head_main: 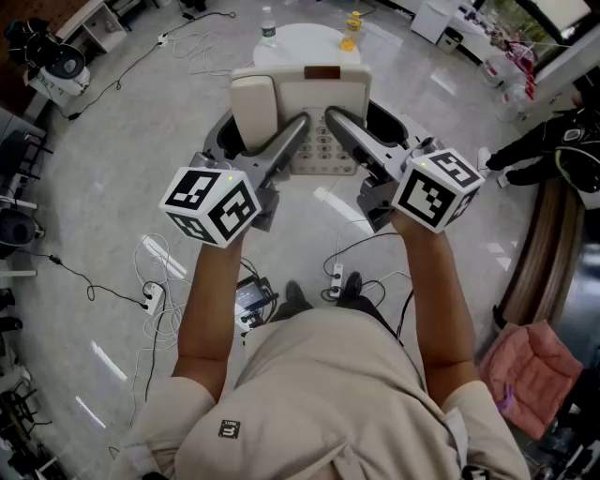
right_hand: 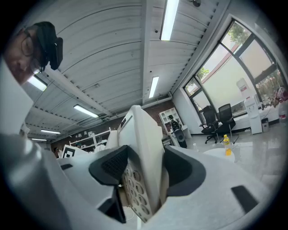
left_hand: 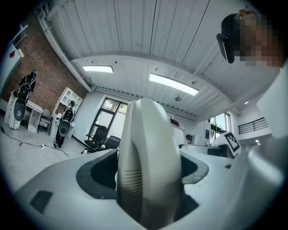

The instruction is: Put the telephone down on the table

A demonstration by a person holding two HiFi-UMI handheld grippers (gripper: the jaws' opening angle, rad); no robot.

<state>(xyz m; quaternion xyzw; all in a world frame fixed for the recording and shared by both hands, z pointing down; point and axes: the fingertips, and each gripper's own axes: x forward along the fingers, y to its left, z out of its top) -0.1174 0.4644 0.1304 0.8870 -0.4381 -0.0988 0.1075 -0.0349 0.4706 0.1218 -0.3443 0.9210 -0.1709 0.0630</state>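
In front of the person's chest, a cream desk telephone (head_main: 319,94) is held up in the air between the two grippers, above the glossy grey floor (head_main: 122,141). In the head view, the left gripper (head_main: 281,145) reaches in from the left and the right gripper (head_main: 352,141) from the right, each with its marker cube (head_main: 211,204) near the hand.

The left gripper view shows its jaws clamped on the handset (left_hand: 150,166). The handset's rounded end stands upright between the dark pads, which press on both sides. The right gripper view shows its jaws clamped on the telephone's body. The keypad (right_hand: 135,188) faces the left pad and the smooth back faces the right pad. In the head view the handset (head_main: 255,108) lies along the left side of the telephone, with the keypad to its right.

The telephone is not resting on anything. Beyond it stands a round white table (head_main: 309,42). On the table are a clear bottle (head_main: 268,28) and a yellow bottle (head_main: 352,30). In the right gripper view the table sits off to the right, well apart from the jaws.

Cables and a power strip (head_main: 337,278) lie on the floor near the person's feet. A pink cloth (head_main: 530,370) lies at the lower right.
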